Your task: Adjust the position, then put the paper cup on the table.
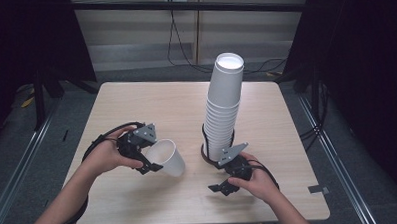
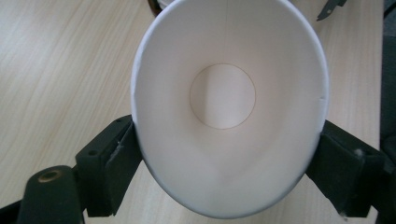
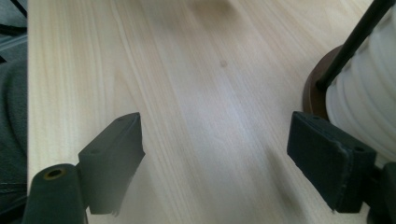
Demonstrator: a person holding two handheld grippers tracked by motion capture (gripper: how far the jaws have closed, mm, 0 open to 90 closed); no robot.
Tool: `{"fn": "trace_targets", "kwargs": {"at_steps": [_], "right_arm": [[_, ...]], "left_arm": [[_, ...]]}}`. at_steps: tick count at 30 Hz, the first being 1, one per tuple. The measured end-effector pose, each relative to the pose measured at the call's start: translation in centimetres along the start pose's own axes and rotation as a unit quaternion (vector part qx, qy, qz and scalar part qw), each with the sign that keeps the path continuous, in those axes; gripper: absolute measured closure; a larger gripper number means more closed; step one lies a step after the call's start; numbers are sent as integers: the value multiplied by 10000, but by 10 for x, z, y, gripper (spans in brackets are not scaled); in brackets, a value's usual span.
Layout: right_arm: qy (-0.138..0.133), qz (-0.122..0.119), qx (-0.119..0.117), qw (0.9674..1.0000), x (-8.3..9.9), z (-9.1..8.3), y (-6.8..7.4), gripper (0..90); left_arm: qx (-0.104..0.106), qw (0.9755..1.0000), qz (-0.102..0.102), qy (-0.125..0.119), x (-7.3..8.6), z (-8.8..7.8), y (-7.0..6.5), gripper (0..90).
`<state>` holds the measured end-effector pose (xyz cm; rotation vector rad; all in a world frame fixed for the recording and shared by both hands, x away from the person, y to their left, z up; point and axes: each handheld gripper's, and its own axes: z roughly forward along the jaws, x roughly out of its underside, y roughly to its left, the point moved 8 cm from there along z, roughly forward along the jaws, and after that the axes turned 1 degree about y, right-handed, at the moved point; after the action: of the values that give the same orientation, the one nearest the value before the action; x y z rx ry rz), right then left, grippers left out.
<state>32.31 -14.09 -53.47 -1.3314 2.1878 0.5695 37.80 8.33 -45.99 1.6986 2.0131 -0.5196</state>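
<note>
White paper cup squeezed between left gripper jaws, over open table.

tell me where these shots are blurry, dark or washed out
High view: room edges fall to black, the table evenly lit, the top of the cup stack nearly washed out. Left gripper view: the held cup is sharp, with soft shading inside. Right gripper view: the near jaw's edge is smeared, the wood farther off soft, and the stack bright at right.

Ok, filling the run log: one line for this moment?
left tongs: shut on paper cup | right tongs: open, nothing between | cup stack: upright on table
</note>
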Motion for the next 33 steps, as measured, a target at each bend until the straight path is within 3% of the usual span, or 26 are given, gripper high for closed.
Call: {"fn": "trace_targets", "kwargs": {"at_steps": [15,23,24,27,33], "right_arm": [[29,45,-12,10000,12,11,3,177],[-49,2,22,10000,14,16,3,162],[-55,-86,37,9999,15,16,2,164],[-126,-237,131,9996,16,17,2,164],[-332,-243,230,9989,19,18,4,155]], "left_arm": [[-233,9989,-386,99,10,-1,16,154],[-372,9982,-382,258,14,4,20,142],[-377,9984,-279,315,14,4,21,140],[-392,9982,-296,337,14,6,21,136],[-420,9982,-335,266,13,9,23,130]]}}
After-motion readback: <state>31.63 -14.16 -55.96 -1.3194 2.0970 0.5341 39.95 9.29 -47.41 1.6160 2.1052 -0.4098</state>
